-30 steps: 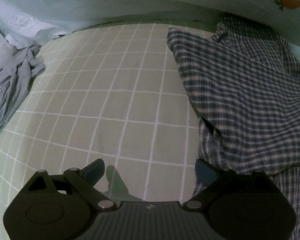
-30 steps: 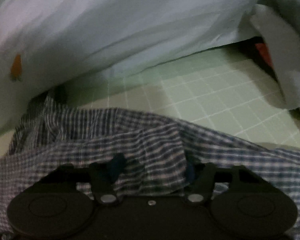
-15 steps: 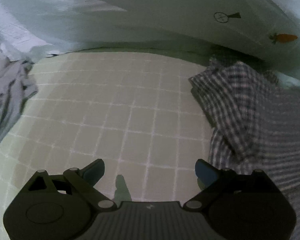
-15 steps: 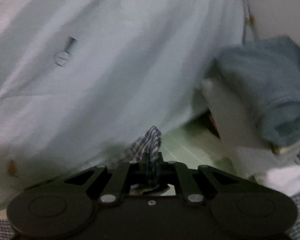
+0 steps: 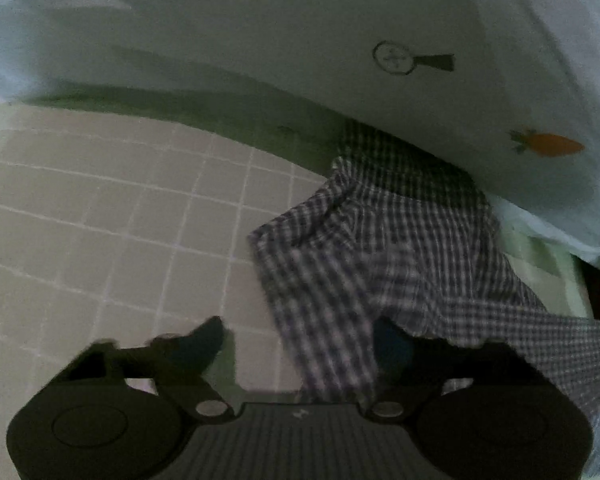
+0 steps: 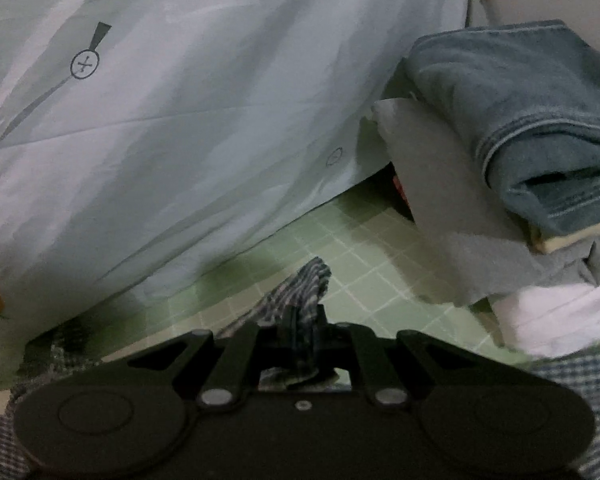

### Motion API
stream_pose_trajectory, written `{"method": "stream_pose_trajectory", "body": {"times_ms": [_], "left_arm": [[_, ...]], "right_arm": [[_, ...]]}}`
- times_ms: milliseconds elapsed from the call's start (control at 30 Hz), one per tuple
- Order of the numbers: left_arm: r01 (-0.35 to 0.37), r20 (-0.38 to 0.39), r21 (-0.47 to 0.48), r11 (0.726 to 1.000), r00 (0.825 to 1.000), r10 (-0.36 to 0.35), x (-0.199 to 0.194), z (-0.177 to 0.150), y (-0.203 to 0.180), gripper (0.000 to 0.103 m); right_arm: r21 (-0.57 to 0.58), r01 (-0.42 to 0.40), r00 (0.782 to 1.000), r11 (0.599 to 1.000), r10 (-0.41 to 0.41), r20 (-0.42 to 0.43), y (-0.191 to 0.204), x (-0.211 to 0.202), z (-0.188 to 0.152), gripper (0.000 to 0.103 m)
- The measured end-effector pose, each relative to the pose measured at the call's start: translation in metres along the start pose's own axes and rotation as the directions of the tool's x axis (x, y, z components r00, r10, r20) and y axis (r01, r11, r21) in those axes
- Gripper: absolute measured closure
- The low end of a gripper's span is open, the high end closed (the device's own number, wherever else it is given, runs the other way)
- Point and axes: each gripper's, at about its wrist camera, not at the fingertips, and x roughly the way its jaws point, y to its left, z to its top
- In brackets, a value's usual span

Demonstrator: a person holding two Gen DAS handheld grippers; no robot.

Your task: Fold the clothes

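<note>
The blue-and-white checked shirt lies bunched on the green grid bed sheet, with its left edge lifted. In the left wrist view a hanging strip of that shirt runs down between the fingers of my left gripper. Its jaws are closing; the right fingertip is against the cloth and the left fingertip is still clear of it. In the right wrist view my right gripper is shut on a fold of the checked shirt, which sticks up past the fingertips above the sheet.
A pale blue quilt with carrot prints rises behind the shirt and fills the far side. At the right stands a stack with a folded blue towel on top, and a white cloth lies below it.
My left gripper swung right from bare sheet to the shirt's edge and its jaws narrowed around it. My right gripper shut on a shirt fold and lifted it off the bed.
</note>
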Motion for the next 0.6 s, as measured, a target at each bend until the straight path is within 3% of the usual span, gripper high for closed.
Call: {"method": "stream_pose_trajectory", "body": {"times_ms": [33, 100, 167, 300, 367, 467, 533, 567, 600], "left_arm": [[0.007, -0.008, -0.014, 1.000, 1.000, -0.007, 0.006, 0.003, 0.001, 0.049], [0.008, -0.007, -0.037, 0.999, 1.000, -0.008, 0.014, 0.010, 0.002, 0.100], [0.001, 0.009, -0.053, 0.999, 1.000, -0.001, 0.019, 0.018, 0.002, 0.101], [-0.015, 0.136, 0.011, 1.000, 0.991, 0.014, -0.001, 0.041, -0.004, 0.102], [-0.021, 0.141, 0.011, 1.000, 0.990, 0.019, -0.001, 0.052, -0.002, 0.101], [-0.081, 0.089, 0.005, 0.997, 0.993, 0.080, 0.013, 0.047, 0.001, 0.100], [-0.110, 0.063, -0.005, 0.994, 0.992, 0.111, 0.017, 0.042, 0.003, 0.093], [-0.125, 0.051, -0.011, 0.992, 0.991, 0.126, 0.020, 0.039, 0.004, 0.081], [-0.140, 0.041, -0.015, 0.990, 0.989, 0.141, 0.020, 0.037, 0.005, 0.063]], "right_arm": [[-0.003, 0.000, 1.000, 1.000, 0.000, 0.001, -0.001, 0.001, 0.002, 0.095], [-0.002, 0.003, 1.000, 1.000, -0.003, 0.005, -0.003, 0.000, 0.005, 0.095], [0.005, -0.002, 1.000, 1.000, 0.002, 0.014, -0.005, -0.002, 0.008, 0.096], [0.008, -0.014, 0.997, 1.000, 0.013, 0.076, -0.004, -0.014, 0.019, 0.099], [0.017, -0.028, 0.995, 0.999, 0.026, 0.100, -0.002, -0.019, 0.023, 0.101], [-0.044, -0.002, 0.998, 0.999, 0.004, 0.058, 0.004, -0.007, 0.015, 0.101], [-0.051, 0.021, 1.000, 0.998, -0.020, 0.015, 0.003, 0.004, 0.006, 0.101], [-0.030, 0.022, 1.000, 0.999, -0.022, -0.002, 0.000, 0.008, 0.001, 0.101], [-0.004, 0.021, 1.000, 1.000, -0.021, -0.013, -0.003, 0.010, -0.003, 0.101]]}}
